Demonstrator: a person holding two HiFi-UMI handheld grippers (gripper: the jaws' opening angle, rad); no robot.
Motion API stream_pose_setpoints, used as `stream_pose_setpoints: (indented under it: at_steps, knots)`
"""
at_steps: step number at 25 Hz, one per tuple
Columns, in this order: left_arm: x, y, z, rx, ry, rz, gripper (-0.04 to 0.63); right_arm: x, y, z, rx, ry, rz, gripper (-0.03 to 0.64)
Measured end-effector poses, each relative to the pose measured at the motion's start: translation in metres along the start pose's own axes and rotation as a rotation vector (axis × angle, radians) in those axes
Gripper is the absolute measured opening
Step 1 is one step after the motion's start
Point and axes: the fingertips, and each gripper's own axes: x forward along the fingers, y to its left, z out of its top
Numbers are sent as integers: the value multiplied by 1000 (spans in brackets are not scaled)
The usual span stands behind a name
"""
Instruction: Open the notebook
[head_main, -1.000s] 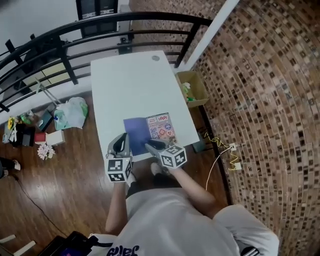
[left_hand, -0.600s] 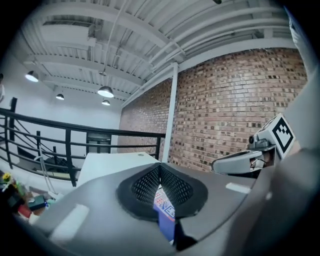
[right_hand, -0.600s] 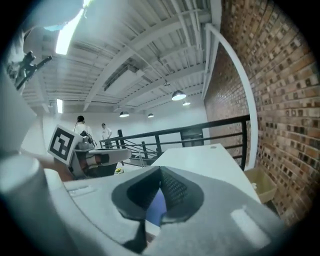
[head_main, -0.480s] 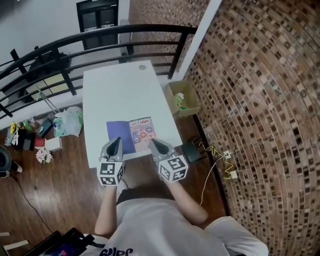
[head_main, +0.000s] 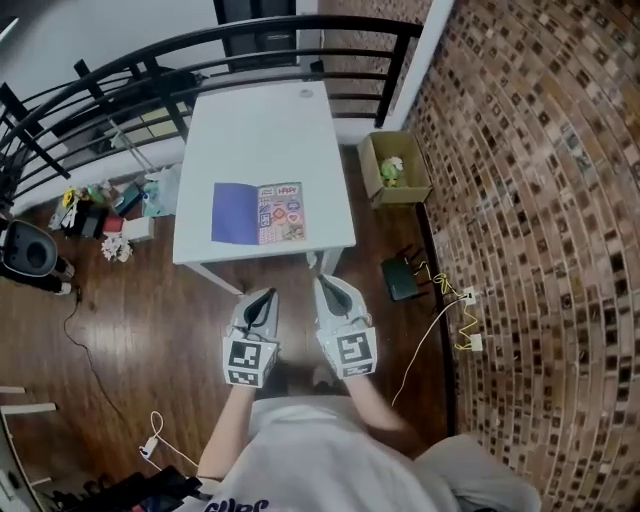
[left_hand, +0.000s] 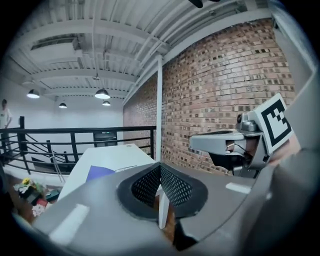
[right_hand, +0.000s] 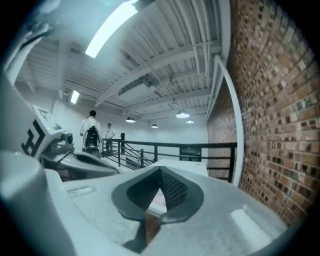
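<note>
Notebook (head_main: 258, 213) — purple page, colourful sticker-print page — white table (head_main: 260, 130), brown mottled brick wall (head_main: 540, 200)

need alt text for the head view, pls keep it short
Seen from above, a notebook lies spread open on a white table, purple half on the left, colourful printed half on the right. The person's left tongs and right tongs are both shut and empty, held over the wood floor short of the table's near edge.
</note>
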Motion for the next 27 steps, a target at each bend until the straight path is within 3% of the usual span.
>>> stream_pose_setpoints:
  at_steps: [2,6,11,17,27]
  knots:
    - [-17,6,17,2,-21,27,18,-11,14,22,-27,-65,23,-8]
    - [-34,13,57,39,-93,50,18,-10,11,31,52,-106,15,-8]
    - [-49,19,38,6,-114,104,18,-18,25,28,65,-71,74,-9]
    - [-56,16,22,-48,-116,105,18,-16,36,-6,95,30,97,-8]
    - [-55,28,26,-91,-126,179,18,-14,15,17,62,-42,123,-8]
